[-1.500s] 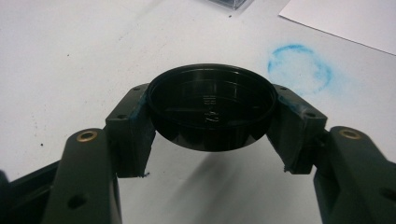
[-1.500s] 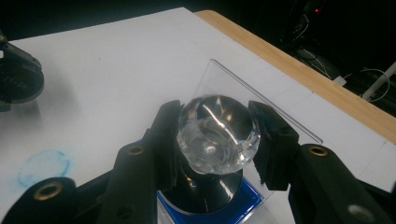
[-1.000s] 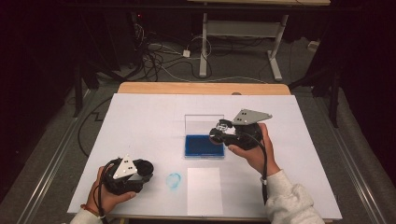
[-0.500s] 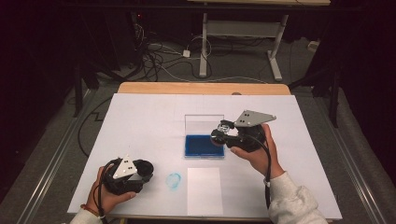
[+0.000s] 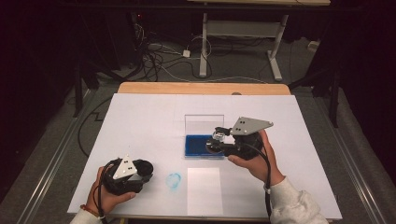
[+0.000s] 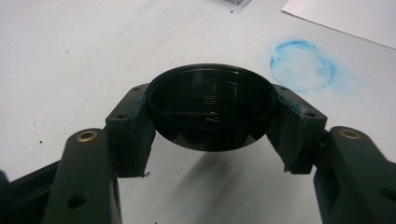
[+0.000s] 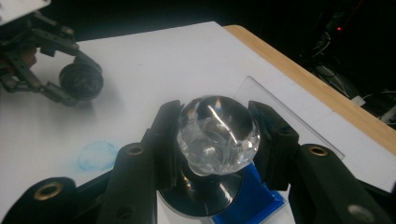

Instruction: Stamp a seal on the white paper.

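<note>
My left gripper (image 5: 141, 170) rests at the near left of the white table, shut on a round black lid (image 6: 211, 112) held by its rim between both jaws. My right gripper (image 5: 217, 141) is shut on a stamp with a clear faceted knob (image 7: 217, 133) and a round metal base. It hovers just over the blue ink pad (image 5: 197, 145), whose clear lid (image 5: 203, 123) stands upright behind. The far-off left gripper with the black lid (image 7: 81, 81) appears in the right gripper view.
A smudged blue ring mark (image 5: 173, 181) lies on the table cover (image 5: 140, 121) between the hands. A white paper sheet (image 5: 204, 190) sits near the front edge. The wooden table edge (image 5: 201, 88) runs along the back; cables and a desk frame lie beyond.
My right gripper with the stamp has dipped slightly lower and a bit left over the ink pad. The left hand has stayed put.
</note>
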{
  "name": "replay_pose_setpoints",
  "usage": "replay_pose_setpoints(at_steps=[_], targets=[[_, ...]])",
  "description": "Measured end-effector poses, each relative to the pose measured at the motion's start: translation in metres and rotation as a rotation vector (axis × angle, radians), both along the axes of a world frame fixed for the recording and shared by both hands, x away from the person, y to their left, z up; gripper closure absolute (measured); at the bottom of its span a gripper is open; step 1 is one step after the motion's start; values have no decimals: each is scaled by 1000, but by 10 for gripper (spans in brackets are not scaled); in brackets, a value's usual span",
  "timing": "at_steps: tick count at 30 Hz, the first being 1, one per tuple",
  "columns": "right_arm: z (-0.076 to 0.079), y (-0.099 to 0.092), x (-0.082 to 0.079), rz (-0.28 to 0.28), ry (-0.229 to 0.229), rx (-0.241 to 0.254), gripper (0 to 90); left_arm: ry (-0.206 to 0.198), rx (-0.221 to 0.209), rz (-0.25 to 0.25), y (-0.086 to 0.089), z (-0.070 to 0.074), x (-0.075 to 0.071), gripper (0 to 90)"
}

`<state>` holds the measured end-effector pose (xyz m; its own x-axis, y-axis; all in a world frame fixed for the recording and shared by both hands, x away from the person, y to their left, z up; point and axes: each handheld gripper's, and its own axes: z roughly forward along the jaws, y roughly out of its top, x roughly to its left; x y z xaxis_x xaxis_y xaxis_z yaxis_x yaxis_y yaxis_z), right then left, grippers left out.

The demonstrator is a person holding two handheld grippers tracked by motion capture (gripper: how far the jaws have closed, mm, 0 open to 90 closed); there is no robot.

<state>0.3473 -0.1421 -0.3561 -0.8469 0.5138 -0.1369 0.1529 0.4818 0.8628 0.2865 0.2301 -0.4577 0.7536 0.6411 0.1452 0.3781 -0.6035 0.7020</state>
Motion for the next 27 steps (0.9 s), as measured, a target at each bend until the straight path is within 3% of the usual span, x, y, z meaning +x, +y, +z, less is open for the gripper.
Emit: replay_pose_setpoints(at_steps=[8,21,27], targets=[[-10,14,-16,75,23,-40,571,-11,1,3,1,2,-3,367],[-34,30,-42,146,59,-119,571,-13,8,7,0,3,-6,368],[-44,32,-47,169,88,-136,571,-11,11,5,0,2,-5,367]])
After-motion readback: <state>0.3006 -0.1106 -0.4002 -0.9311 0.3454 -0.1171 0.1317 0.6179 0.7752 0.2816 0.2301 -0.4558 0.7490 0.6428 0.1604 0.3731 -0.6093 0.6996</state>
